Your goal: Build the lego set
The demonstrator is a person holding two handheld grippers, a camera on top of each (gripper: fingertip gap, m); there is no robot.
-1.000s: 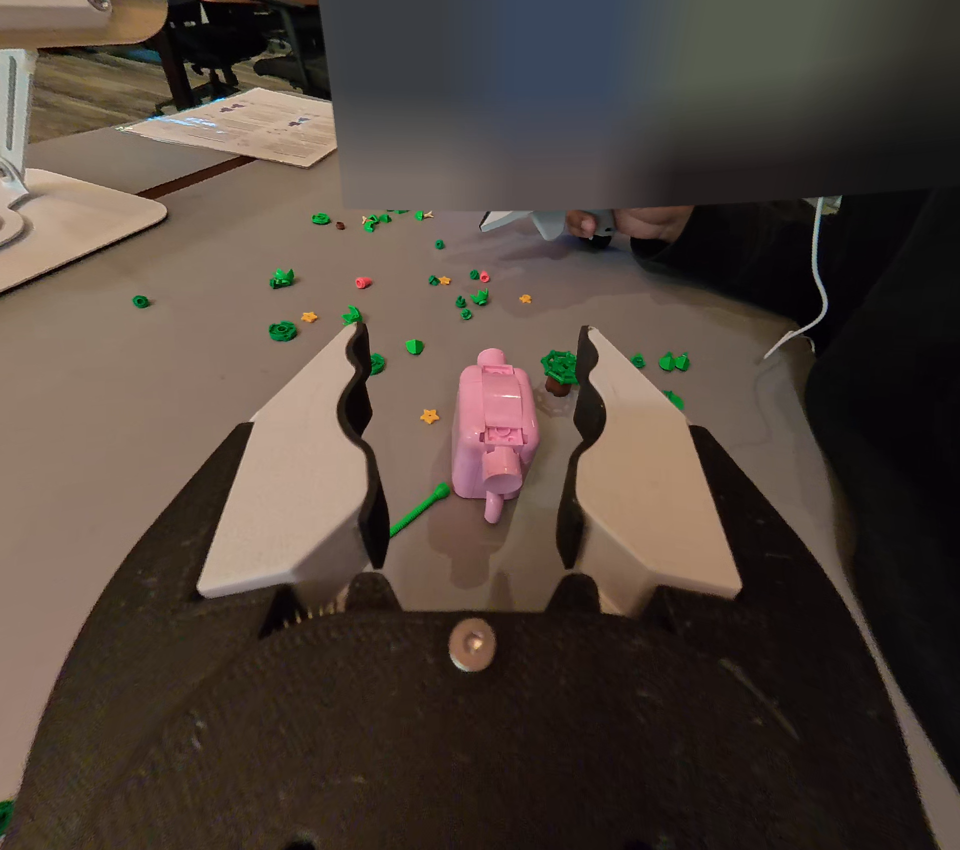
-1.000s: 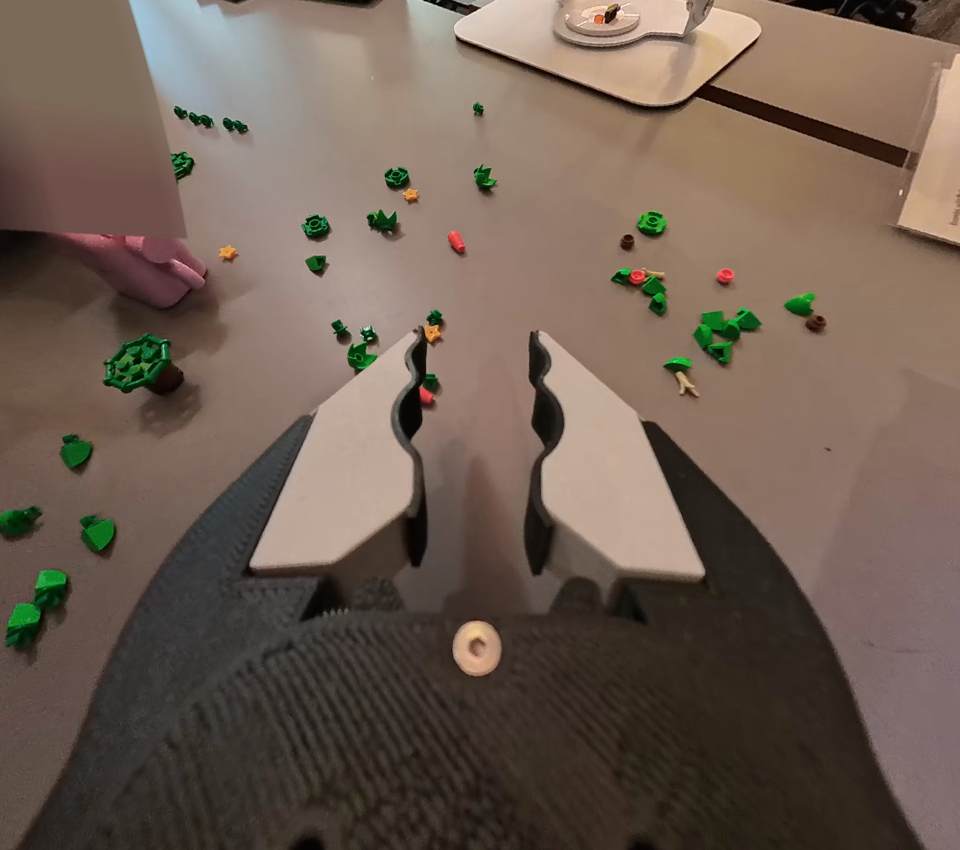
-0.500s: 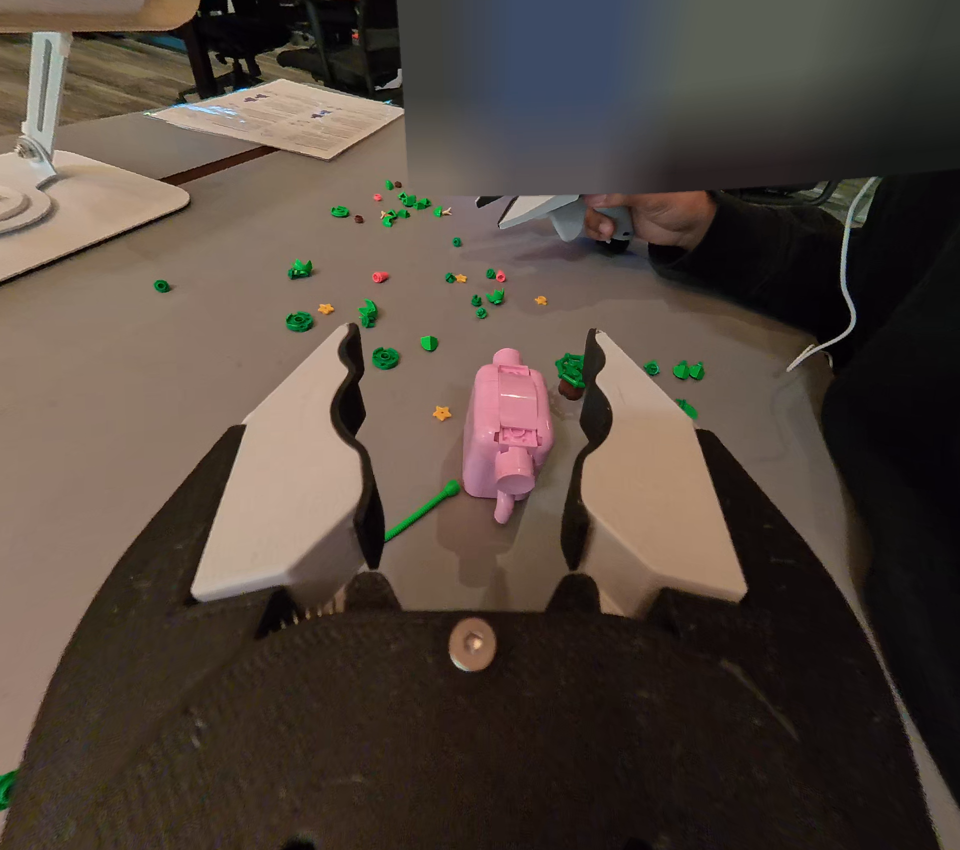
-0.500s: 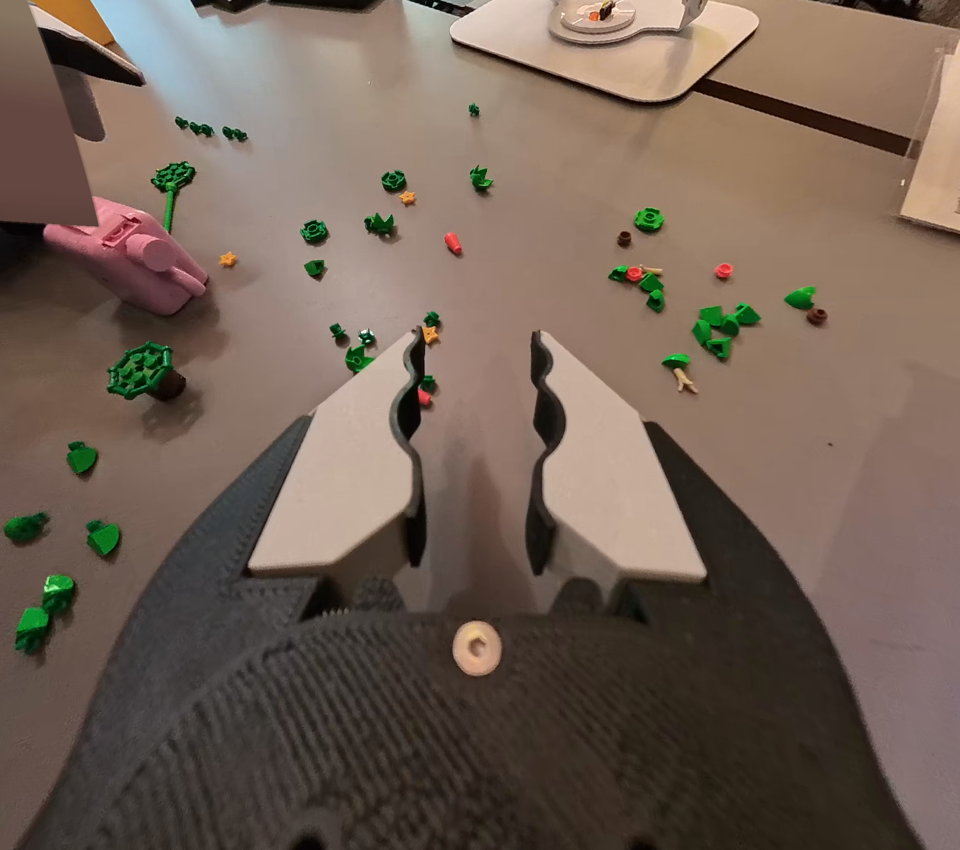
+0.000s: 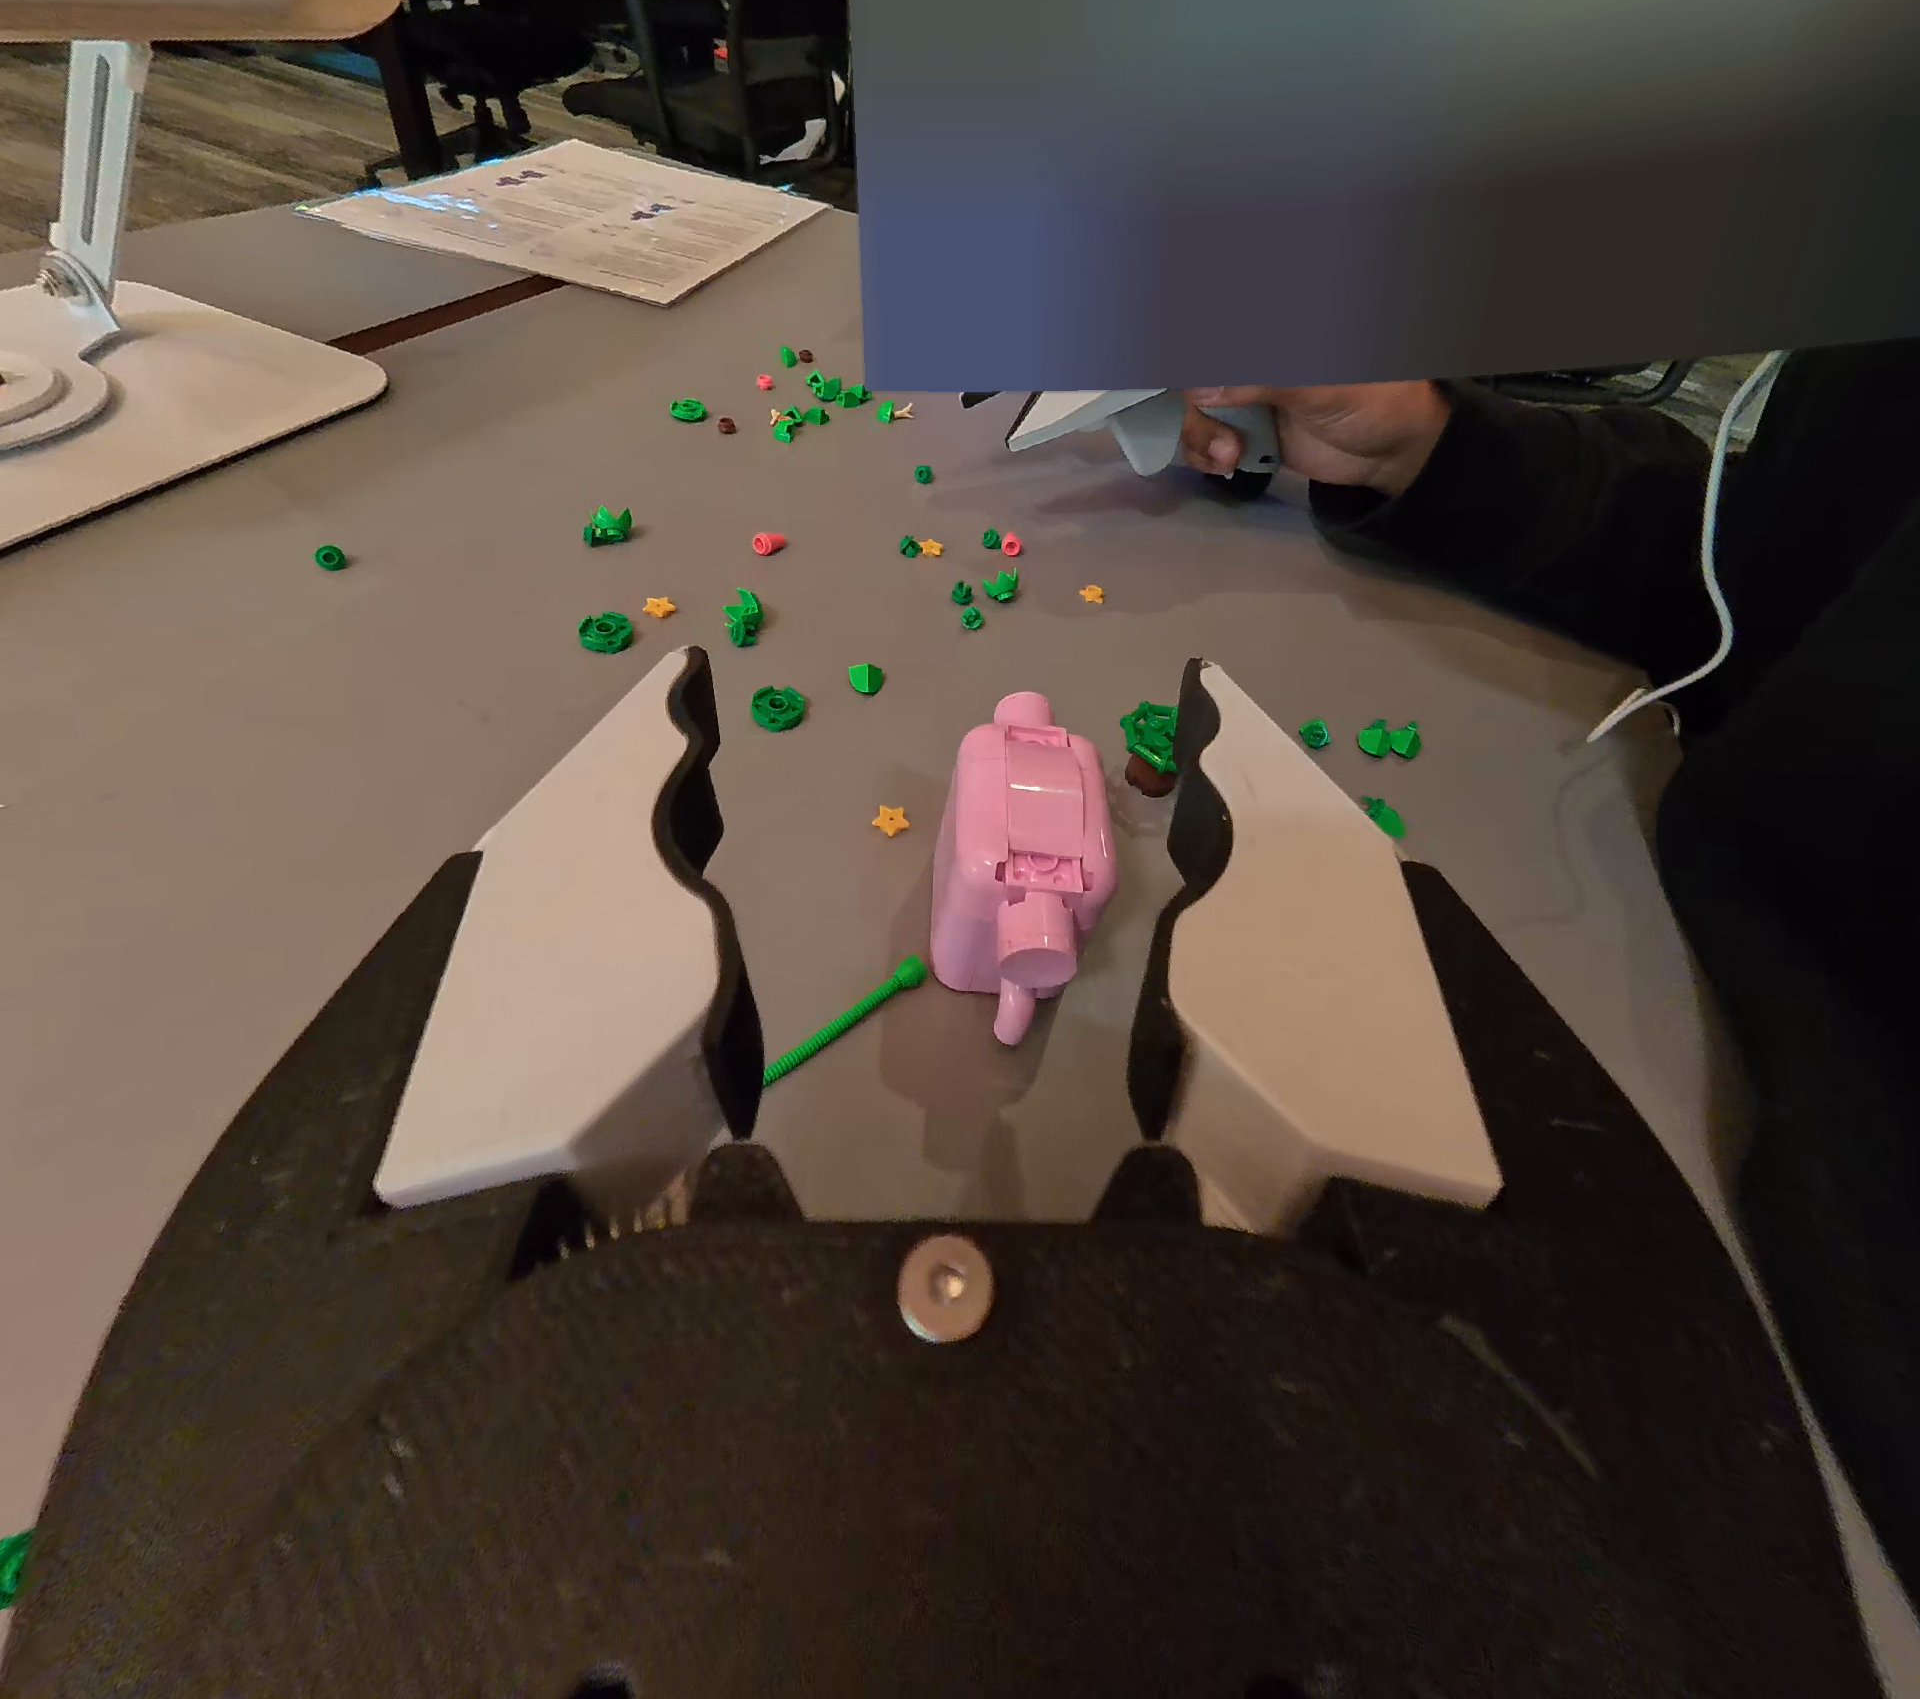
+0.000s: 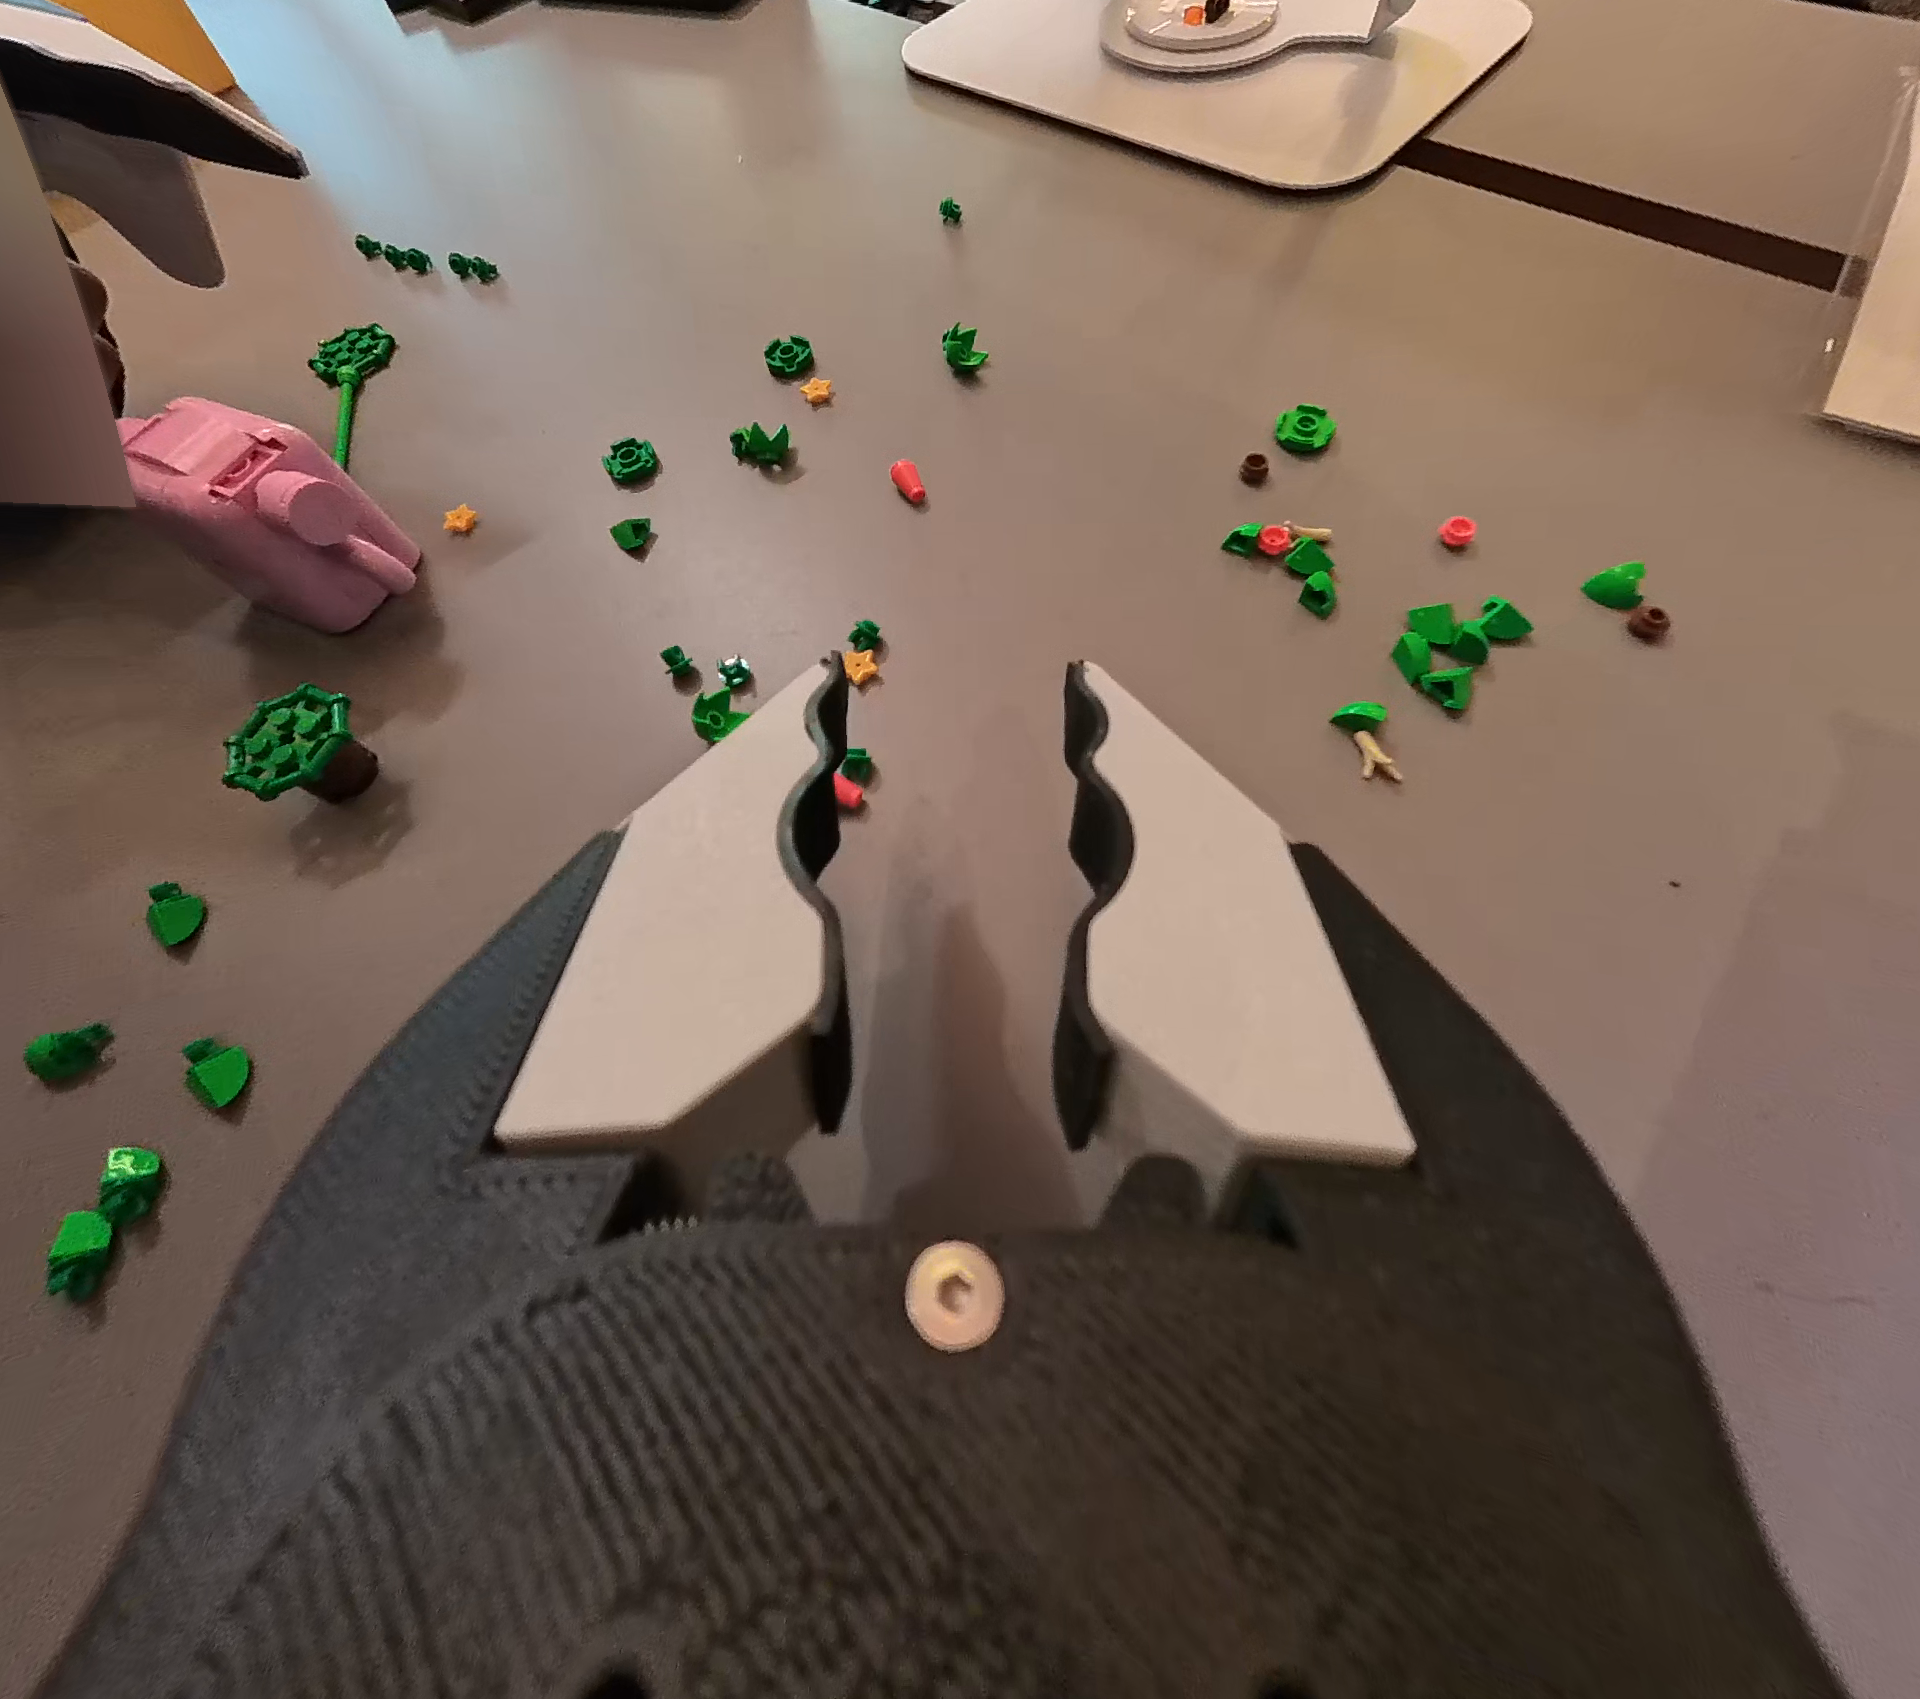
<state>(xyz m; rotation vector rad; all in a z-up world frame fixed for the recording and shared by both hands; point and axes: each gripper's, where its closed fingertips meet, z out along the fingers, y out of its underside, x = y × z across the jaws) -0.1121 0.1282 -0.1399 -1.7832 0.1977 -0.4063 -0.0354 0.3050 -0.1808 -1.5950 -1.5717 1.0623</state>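
Two grippers over the grey table (image 5: 260,766), both empty. Left gripper (image 5: 940,673): jaws wide apart, nothing between the pads, held above the table. Just inside its left jaw, a green ribbed stem (image 5: 844,1019) lies flat, its knobbed end pointing at the pink lego body (image 5: 1023,849). That body lies between the jaws, nearer the right one, touching neither: a smooth pink block with rounded corners, a curved glossy plate across its top, a studded plate below that, a short cylinder at the near end and a small round knob at the far end. A yellow star (image 5: 890,819) sits just left of it. Beside the right jaw tip, partly hidden by it, a green leafy disc on a brown base (image 5: 1148,740).

Right gripper (image 6: 954,673): jaws moderately open, gap bare. Far left of the jaws, the same pink body (image 6: 260,506), with the disc on its base (image 6: 296,745) nearer. Against the left jaw's inner edge, a small red piece (image 6: 850,792). Right of the jaws, a cluster of green leaf pieces (image 6: 1449,647).
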